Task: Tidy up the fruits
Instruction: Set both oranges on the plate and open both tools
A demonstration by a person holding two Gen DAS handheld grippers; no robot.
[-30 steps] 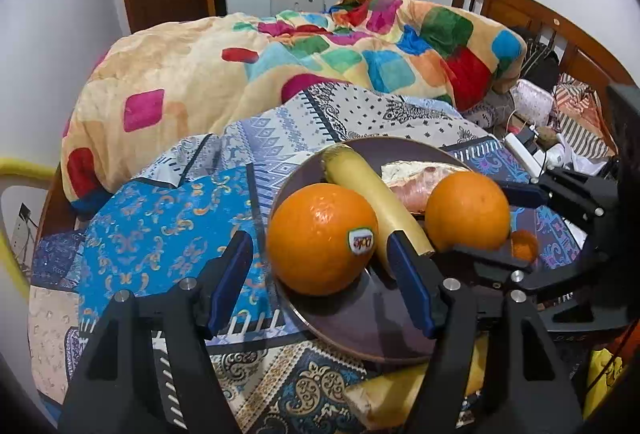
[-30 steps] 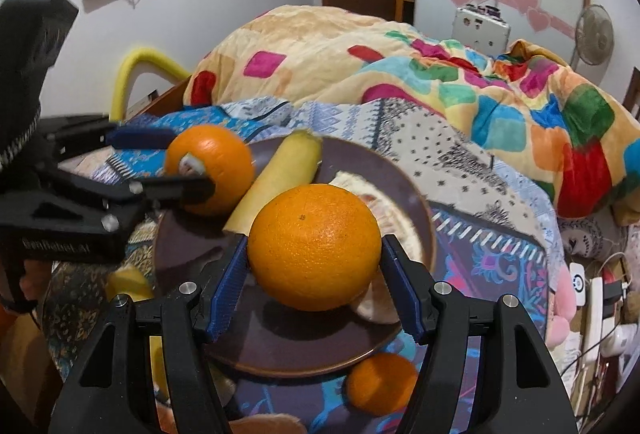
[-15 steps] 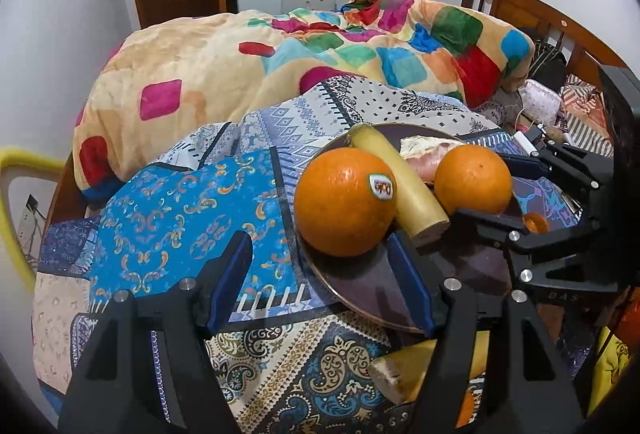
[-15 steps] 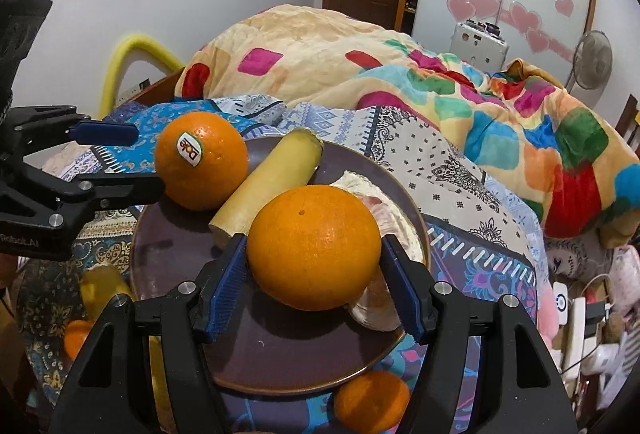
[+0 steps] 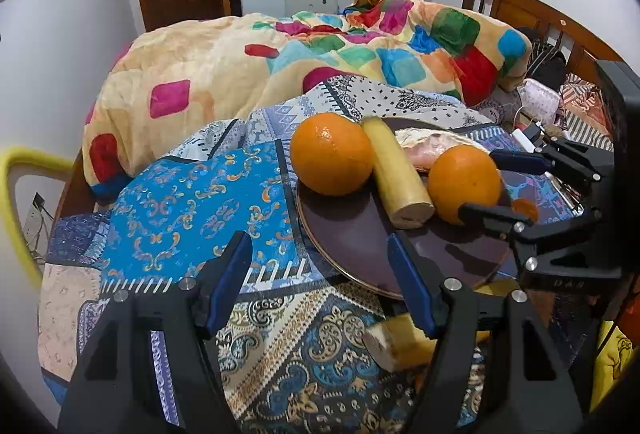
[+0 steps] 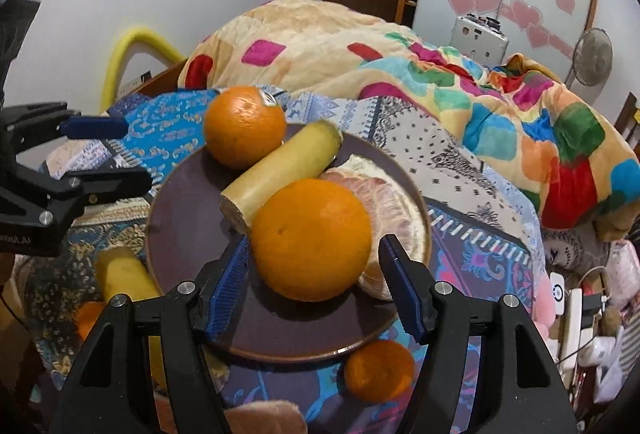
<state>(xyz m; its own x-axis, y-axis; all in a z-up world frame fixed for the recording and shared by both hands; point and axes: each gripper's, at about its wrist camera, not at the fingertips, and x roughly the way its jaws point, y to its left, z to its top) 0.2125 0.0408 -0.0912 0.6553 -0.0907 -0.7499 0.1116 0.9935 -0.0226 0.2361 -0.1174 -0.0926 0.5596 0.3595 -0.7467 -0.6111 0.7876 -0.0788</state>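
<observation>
right gripper [image 6: 314,284] jaws apart around near orange [image 6: 311,238], no contact. left gripper [image 5: 320,282] open, empty. orange firm, round, rolls; grip at widest middle.

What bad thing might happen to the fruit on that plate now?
1. The stickered orange sits right at the rim of the dark round plate and overhangs it, so it may roll off onto the patterned blue cloth.
2. The plate lies on soft bedding, so a push might tip it.
3. The right hand-held gripper straddles the near orange; a nudge could push it against the yellow cut stalk.
</observation>
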